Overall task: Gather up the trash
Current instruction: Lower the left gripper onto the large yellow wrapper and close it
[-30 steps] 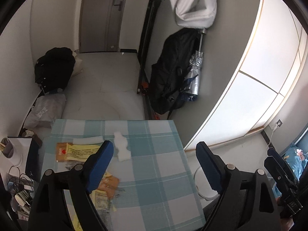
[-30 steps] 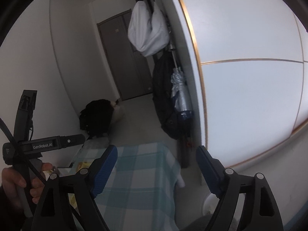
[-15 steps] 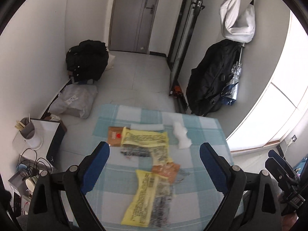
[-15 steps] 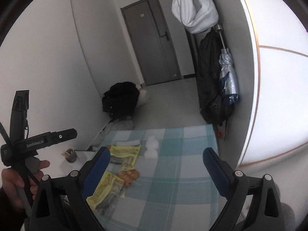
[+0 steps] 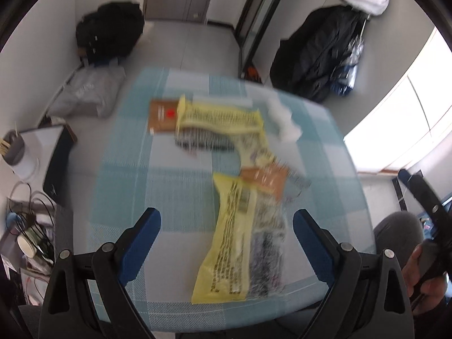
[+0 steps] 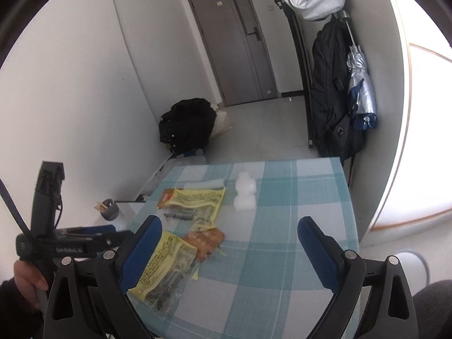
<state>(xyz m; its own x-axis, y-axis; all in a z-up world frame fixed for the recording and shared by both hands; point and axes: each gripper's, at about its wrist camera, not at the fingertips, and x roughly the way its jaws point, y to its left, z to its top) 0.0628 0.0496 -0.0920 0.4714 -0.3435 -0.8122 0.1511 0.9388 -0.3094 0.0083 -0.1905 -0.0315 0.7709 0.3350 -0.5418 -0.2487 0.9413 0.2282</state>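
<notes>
Both pairs of blue-padded jaws stand wide apart with nothing between them. Hanging over the near edge of the checked tablecloth (image 6: 282,254), the left gripper (image 5: 226,243) has the nearest yellow wrapper (image 5: 231,243) lying lengthwise in the gap between its fingers, untouched by either pad. From the right gripper (image 6: 228,250) that same yellow wrapper (image 6: 166,271) lies beside and partly behind its left finger, toward the near left corner of the table; bare cloth fills the space between its jaws.

Just beyond the near wrapper, touching its far end, sits a small orange packet (image 5: 265,179). Farther on lies a second yellow wrapper (image 5: 220,118), laid crosswise, overlapping a brown packet with a red mark (image 5: 162,115) at its left end. To its right rests a crumpled white tissue (image 6: 245,191), apart from the wrappers.

Past the table, a black bag (image 6: 186,124) sits on the floor by the wall, a black backpack (image 6: 330,96) and a folded silver umbrella (image 6: 360,84) hang at the right, and a grey door (image 6: 234,39) closes the far end.
</notes>
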